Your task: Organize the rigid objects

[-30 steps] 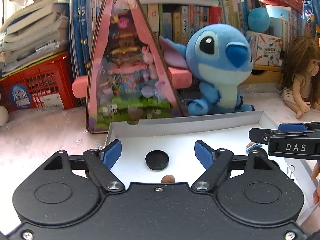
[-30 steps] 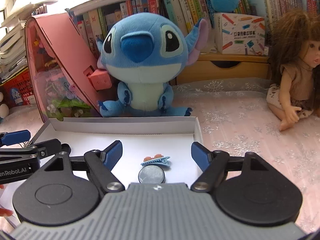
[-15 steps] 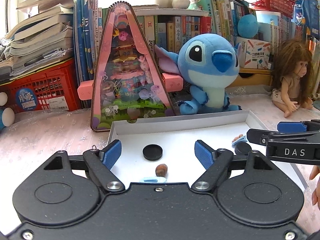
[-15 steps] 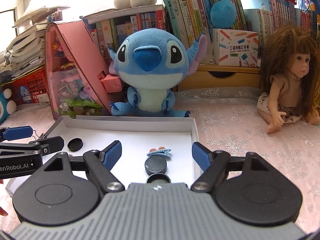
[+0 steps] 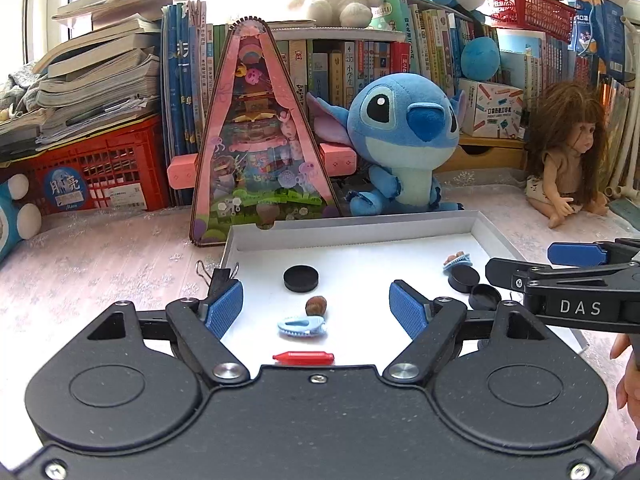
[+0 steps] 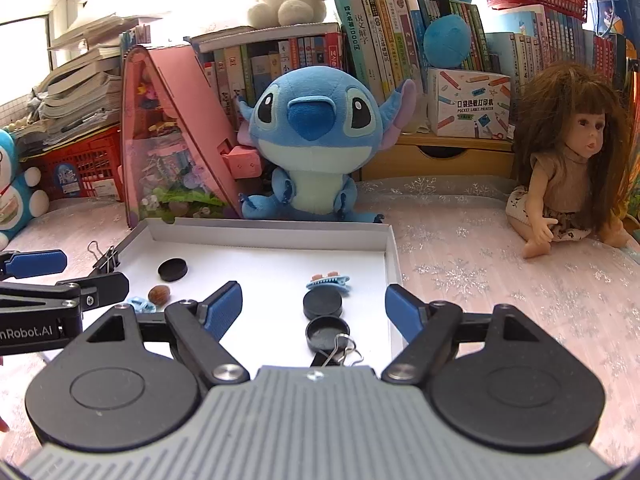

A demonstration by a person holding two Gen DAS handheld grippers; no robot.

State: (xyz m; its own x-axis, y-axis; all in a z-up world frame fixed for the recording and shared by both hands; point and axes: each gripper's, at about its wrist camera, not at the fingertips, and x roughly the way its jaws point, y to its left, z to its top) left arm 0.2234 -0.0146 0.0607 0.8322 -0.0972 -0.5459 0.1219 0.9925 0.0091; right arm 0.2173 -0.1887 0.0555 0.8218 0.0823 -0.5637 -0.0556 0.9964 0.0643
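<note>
Black cap (image 5: 301,278), nut (image 5: 316,305), blue clip (image 5: 303,325) lie flat in white tray (image 5: 440,226).

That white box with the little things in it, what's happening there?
A person holds two tongs over the white box, sorting small hard things. The left tongs and right tongs are both open and hold nothing. In the box lie black caps, a nut, blue hair clips, a red crayon and a binder clip. Another binder clip grips the box's left edge. Nothing is picked up yet.
</note>
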